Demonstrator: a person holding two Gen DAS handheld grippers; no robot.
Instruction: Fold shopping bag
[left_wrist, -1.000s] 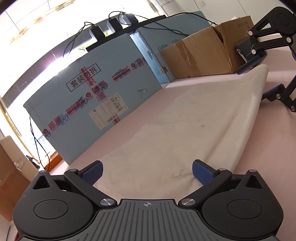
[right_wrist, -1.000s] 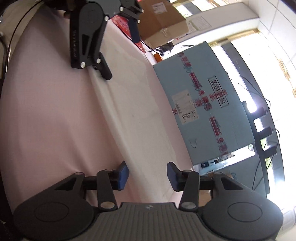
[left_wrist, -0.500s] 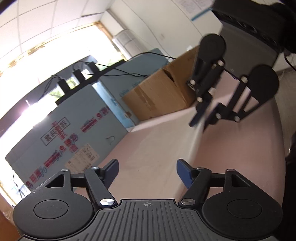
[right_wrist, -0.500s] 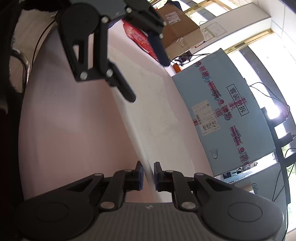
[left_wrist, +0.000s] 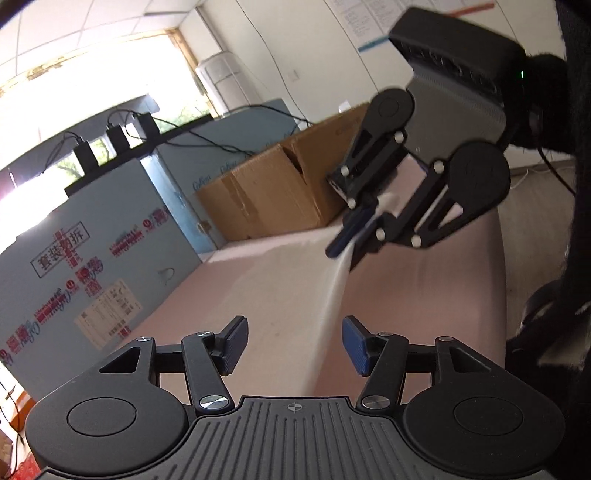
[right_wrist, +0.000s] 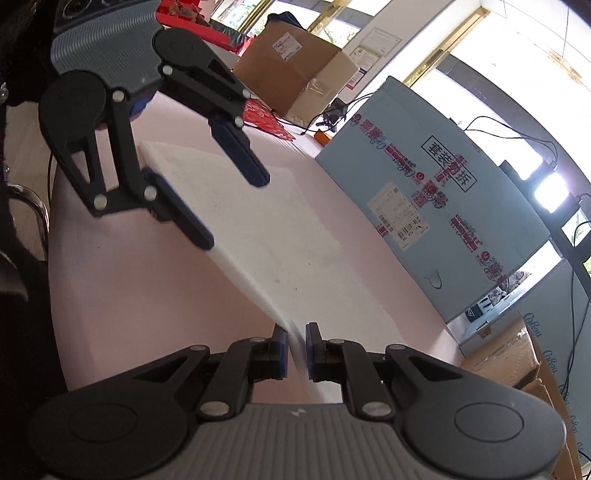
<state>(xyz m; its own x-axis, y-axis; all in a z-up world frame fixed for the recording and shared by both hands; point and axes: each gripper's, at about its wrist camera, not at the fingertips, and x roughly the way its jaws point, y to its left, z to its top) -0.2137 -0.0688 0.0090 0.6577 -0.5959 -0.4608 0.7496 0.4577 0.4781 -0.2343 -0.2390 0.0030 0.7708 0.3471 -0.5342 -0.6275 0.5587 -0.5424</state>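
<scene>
The right gripper (right_wrist: 295, 347) had just closed on the near edge of the shopping bag (right_wrist: 266, 236), low in its frame. The left gripper (left_wrist: 291, 345) had narrowed but stood open, the raised edge between its pads untouched. The fold over the pink table (right_wrist: 122, 295) was likely starting.

Right gripper (right_wrist: 295, 347): blue pads closed on the near edge of the white shopping bag (right_wrist: 258, 225), having just been closing. Bag: lifted at this edge, the rest flat on the pink worktop (right_wrist: 122, 295). Left gripper (right_wrist: 225, 199): above the bag's far end, jaws apart, pads clear of the fabric. Blue carton (right_wrist: 443, 206) and brown cardboard box (right_wrist: 291, 70): along the worktop's far edge.
</scene>
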